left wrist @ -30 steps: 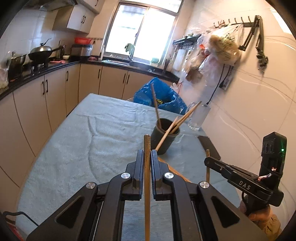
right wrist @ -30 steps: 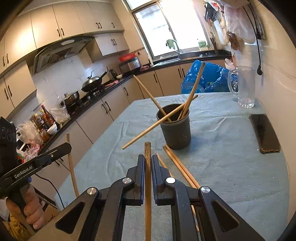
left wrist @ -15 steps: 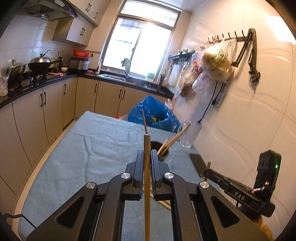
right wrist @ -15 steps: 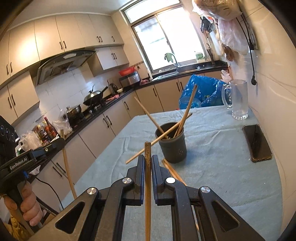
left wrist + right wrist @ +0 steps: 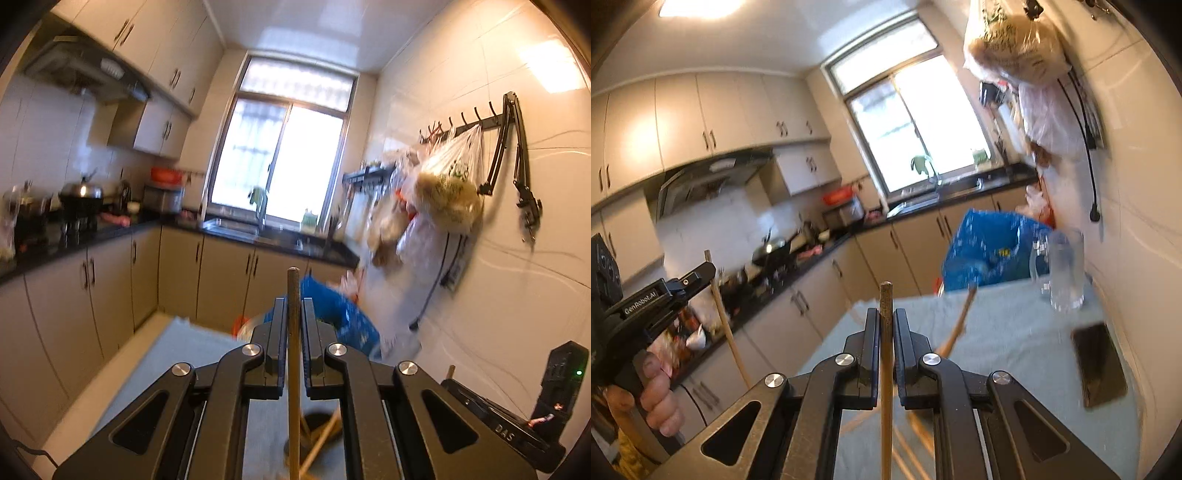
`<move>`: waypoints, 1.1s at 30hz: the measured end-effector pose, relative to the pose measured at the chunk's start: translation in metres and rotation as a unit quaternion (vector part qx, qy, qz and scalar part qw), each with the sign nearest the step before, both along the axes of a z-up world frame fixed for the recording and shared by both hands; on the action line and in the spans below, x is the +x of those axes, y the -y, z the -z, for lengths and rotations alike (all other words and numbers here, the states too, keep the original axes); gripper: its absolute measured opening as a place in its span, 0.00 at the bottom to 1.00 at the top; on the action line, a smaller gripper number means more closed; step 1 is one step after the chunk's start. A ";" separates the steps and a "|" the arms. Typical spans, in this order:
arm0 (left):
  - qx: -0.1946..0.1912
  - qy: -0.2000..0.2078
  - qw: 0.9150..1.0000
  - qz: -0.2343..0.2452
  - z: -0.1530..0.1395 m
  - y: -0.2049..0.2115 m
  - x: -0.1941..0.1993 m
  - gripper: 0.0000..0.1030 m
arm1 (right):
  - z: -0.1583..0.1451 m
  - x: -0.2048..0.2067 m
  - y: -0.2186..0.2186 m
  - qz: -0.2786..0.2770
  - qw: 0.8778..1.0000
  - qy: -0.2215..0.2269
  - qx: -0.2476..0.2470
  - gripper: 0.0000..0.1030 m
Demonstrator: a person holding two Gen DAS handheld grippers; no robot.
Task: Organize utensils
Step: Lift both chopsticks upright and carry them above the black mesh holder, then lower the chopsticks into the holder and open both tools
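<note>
My left gripper (image 5: 294,314) is shut on a wooden chopstick (image 5: 294,369) that stands up between its fingers. It also shows in the right wrist view (image 5: 709,271), holding that chopstick (image 5: 727,332). My right gripper (image 5: 886,325) is shut on another wooden chopstick (image 5: 885,387); it shows at the lower right of the left wrist view (image 5: 491,406). The dark utensil cup (image 5: 317,432) with chopsticks sits low on the table, mostly hidden behind the left gripper. In the right wrist view only chopsticks (image 5: 960,321) leaning out of it show. Loose chopsticks (image 5: 919,432) lie on the cloth.
The table has a grey-green cloth (image 5: 1008,332). On it stand a glass pitcher (image 5: 1063,269) and a dark phone (image 5: 1099,365) near the right wall. A blue bag (image 5: 990,251) sits behind the table. Kitchen cabinets (image 5: 92,295) run along the left.
Both grippers have tilted upward and lifted with their chopsticks. The cup and table have dropped low in both views. The frames are now motion-blurred.
</note>
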State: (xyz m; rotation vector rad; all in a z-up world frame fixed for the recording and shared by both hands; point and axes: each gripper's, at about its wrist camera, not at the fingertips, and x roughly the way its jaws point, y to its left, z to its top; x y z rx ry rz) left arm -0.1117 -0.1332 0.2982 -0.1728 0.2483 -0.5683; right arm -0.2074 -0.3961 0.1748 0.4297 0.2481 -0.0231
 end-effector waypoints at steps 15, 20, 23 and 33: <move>-0.003 -0.035 0.999 0.001 0.028 0.092 0.102 0.06 | -0.010 0.087 0.037 0.071 0.997 0.037 -0.008 0.07; 0.011 -0.040 0.999 0.000 0.047 0.108 0.116 0.06 | 0.001 0.099 0.045 0.084 0.996 0.037 -0.004 0.07; 0.020 -0.042 0.999 0.002 0.057 0.115 0.119 0.06 | 0.008 0.105 0.047 0.088 0.996 0.031 -0.012 0.08; 0.026 -0.061 0.998 0.012 0.068 0.115 0.116 0.07 | 0.026 0.105 0.039 0.071 0.997 0.012 -0.009 0.27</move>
